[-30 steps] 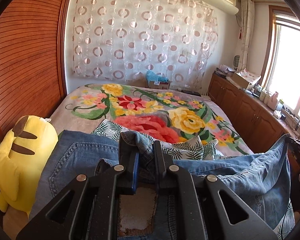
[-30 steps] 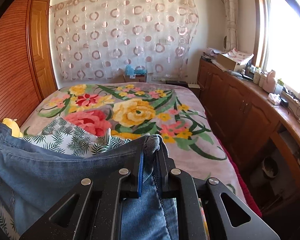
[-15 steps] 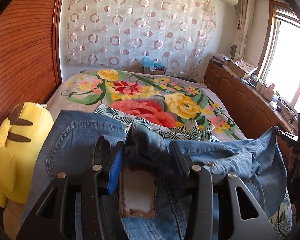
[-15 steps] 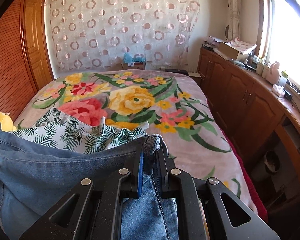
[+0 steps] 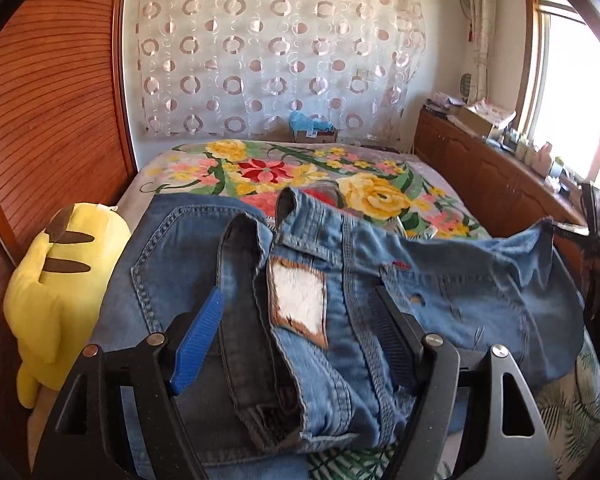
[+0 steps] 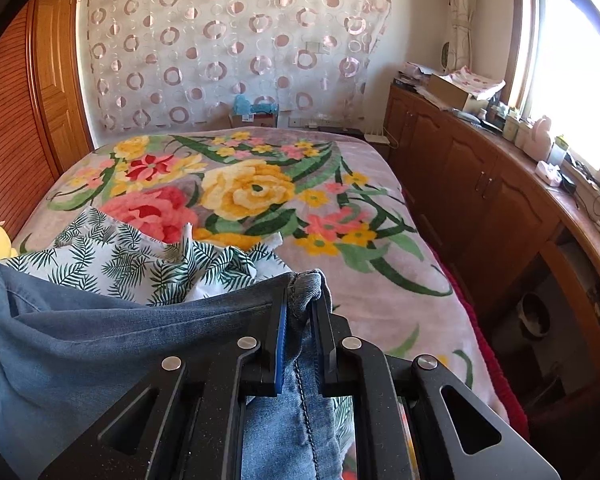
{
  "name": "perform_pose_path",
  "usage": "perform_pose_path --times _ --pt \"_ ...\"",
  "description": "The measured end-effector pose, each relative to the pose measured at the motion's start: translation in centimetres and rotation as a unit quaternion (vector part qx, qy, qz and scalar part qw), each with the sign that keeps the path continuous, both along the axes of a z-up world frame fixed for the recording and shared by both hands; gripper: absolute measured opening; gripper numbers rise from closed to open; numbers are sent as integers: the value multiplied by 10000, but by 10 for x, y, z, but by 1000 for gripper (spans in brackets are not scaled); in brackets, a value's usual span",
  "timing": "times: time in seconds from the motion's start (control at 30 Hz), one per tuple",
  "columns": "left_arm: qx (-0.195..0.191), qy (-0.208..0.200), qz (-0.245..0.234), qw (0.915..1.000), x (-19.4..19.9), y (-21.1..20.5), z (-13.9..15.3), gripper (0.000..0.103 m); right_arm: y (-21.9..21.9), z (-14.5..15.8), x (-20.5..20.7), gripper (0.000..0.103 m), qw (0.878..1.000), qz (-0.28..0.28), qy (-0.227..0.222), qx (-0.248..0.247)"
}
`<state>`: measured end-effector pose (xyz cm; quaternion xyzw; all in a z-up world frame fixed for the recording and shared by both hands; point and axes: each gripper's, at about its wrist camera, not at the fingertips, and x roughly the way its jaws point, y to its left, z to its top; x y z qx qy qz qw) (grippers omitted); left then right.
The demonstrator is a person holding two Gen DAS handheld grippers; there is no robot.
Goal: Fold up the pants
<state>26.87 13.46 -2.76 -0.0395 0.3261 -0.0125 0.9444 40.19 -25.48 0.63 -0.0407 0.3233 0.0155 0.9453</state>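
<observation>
The blue denim jeans (image 5: 440, 280) lie crumpled on the flowered blanket (image 6: 260, 192) of the bed, waistband bunched, with a rough white patch edged in brown. Their long axis runs across the bed. The left gripper (image 5: 296, 320) had pinched the waistband a second ago; now its jaws stand wide apart around loose cloth. The right gripper (image 6: 302, 312) still clamps a seamed corner.

The left tool (image 5: 296, 312) has spread wide and let go of the jeans (image 5: 312, 280), whose waistband now lies loose between its fingers.
</observation>
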Motion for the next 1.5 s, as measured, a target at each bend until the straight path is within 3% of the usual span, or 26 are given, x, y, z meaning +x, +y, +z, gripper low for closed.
perform_pose_path --times 0.1,0.13,0.33,0.5,0.67,0.77,1.1,1.13,1.17,1.23,1.3,1.5 --pt "92 88 -98 9999 -6 -4 -8 58 -1 4 -3 14 10000 1 83 36" --pt "97 106 -133 9998 -7 -4 -9 52 -2 6 -7 22 9999 -25 88 60" --pt "231 304 -150 9992 -6 -6 -24 49 -18 12 -44 47 9997 15 48 242" --pt "302 415 -67 9987 -5 -6 -34 46 -34 -1 -80 48 9987 165 303 381" --pt "246 390 -102 9989 -9 -6 -37 26 -46 -15 -106 48 9963 262 543 607" --pt "328 328 -99 9989 -13 -9 -37 6 -52 -24 -111 48 9946 245 707 713" --pt "261 -25 -37 9997 -31 0 -17 5 -60 -22 -110 48 9912 93 889 975" --pt "241 -42 -34 9997 -32 2 -16 5 -58 -22 -113 45 9912 100 893 973" --pt "218 -58 -23 9997 -33 4 -16 5 -56 -22 -115 26 9913 127 879 969" --pt "201 -38 -7 9998 -33 6 -18 5 -49 -23 -120 6 9921 209 835 913" --pt "174 12 18 9998 -32 9 -23 5 -43 -19 -129 2 9924 332 747 924" --pt "125 105 15 9999 -32 9 -34 5 -38 -11 -161 2 9938 369 540 904"
